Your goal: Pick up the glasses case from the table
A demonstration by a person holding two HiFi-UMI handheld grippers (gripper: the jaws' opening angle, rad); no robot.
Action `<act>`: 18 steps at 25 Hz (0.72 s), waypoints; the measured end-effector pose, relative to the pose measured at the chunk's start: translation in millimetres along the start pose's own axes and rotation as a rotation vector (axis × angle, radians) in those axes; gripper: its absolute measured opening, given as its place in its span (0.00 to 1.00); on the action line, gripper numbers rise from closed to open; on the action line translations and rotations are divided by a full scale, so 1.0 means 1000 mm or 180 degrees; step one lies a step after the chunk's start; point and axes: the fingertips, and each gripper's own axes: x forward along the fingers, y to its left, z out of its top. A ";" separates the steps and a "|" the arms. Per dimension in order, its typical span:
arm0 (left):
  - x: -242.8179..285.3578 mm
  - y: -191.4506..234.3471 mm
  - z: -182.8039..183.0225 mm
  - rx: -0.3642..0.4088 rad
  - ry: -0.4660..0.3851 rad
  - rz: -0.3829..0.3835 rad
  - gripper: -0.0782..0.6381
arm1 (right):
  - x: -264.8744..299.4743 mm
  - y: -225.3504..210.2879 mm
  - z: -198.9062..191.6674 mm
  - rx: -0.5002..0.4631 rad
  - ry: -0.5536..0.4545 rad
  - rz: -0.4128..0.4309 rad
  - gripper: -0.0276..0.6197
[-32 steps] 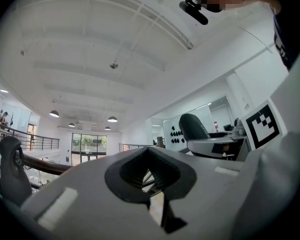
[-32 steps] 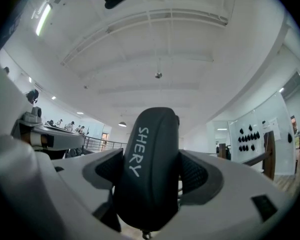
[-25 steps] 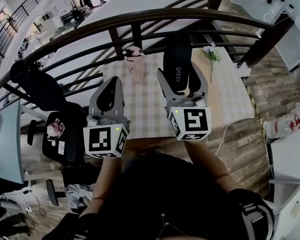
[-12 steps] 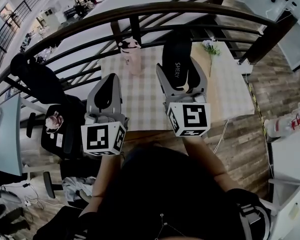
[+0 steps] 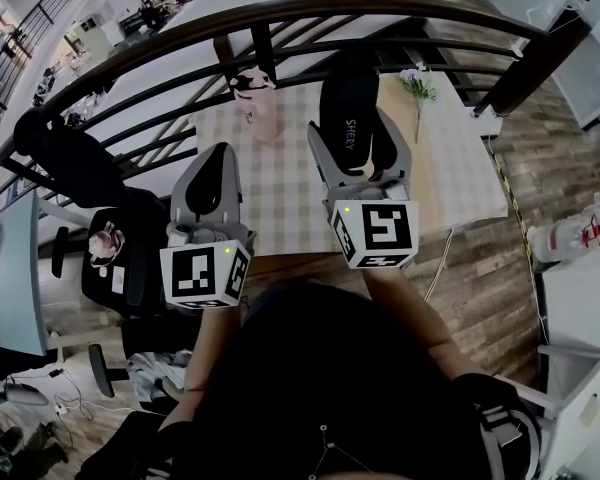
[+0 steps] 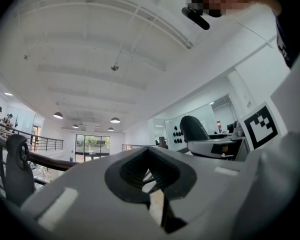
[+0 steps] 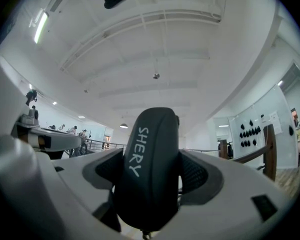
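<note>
The glasses case [image 5: 348, 118] is black with "SHERY" in white letters, and it is off the table. My right gripper [image 5: 355, 140] is shut on it, the case standing upright between the jaws and poking out past their tips. In the right gripper view the case [image 7: 150, 164] fills the gap of the right gripper [image 7: 151, 184] against a ceiling. My left gripper [image 5: 214, 168] hangs to the left, lower, shut with nothing in it. In its own view the left gripper [image 6: 150, 176] points upward at the ceiling.
Below the grippers lies a table with a checked cloth [image 5: 290, 203]. A pink bottle [image 5: 258, 103] stands at its far side and a flower sprig [image 5: 417, 86] lies at the right. A dark curved railing [image 5: 280, 20] runs behind. A chair with a dark jacket [image 5: 70, 163] is on the left.
The right gripper still holds the case above the table. Both grippers sit slightly lower and further left in the picture as the head view shifts; the grip is unchanged.
</note>
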 end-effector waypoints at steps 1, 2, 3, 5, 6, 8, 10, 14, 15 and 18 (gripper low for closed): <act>0.000 0.001 -0.001 0.0003 -0.0001 -0.0010 0.13 | 0.001 0.002 0.000 -0.0013 0.0004 -0.0002 0.57; 0.001 0.003 -0.001 0.0009 -0.0007 -0.0022 0.13 | 0.002 0.004 -0.001 -0.0031 0.0008 -0.0006 0.57; 0.002 0.005 -0.001 0.0016 -0.0015 -0.0032 0.13 | 0.004 0.005 -0.001 -0.0045 0.0009 -0.0012 0.57; 0.003 0.009 -0.001 0.0017 -0.0019 -0.0039 0.12 | 0.008 0.009 0.000 -0.0041 0.0014 -0.0019 0.57; 0.003 0.011 0.000 0.0011 -0.0015 -0.0042 0.12 | 0.009 0.010 0.000 -0.0023 0.0022 -0.0019 0.57; 0.003 0.016 0.000 0.0001 -0.0013 -0.0066 0.13 | 0.011 0.013 0.000 0.0003 0.0048 -0.0027 0.57; 0.004 0.021 0.002 -0.0010 -0.0024 -0.0086 0.13 | 0.013 0.016 0.001 -0.0007 0.0068 -0.0044 0.57; 0.007 0.029 0.001 -0.0040 -0.0031 -0.0111 0.13 | 0.018 0.017 -0.002 -0.0004 0.0111 -0.0090 0.57; 0.008 0.031 -0.001 -0.0046 -0.0026 -0.0116 0.13 | 0.019 0.017 -0.004 0.0006 0.0129 -0.0102 0.57; 0.009 0.035 -0.006 -0.0067 -0.0011 -0.0142 0.13 | 0.023 0.017 -0.010 0.0021 0.0175 -0.0126 0.57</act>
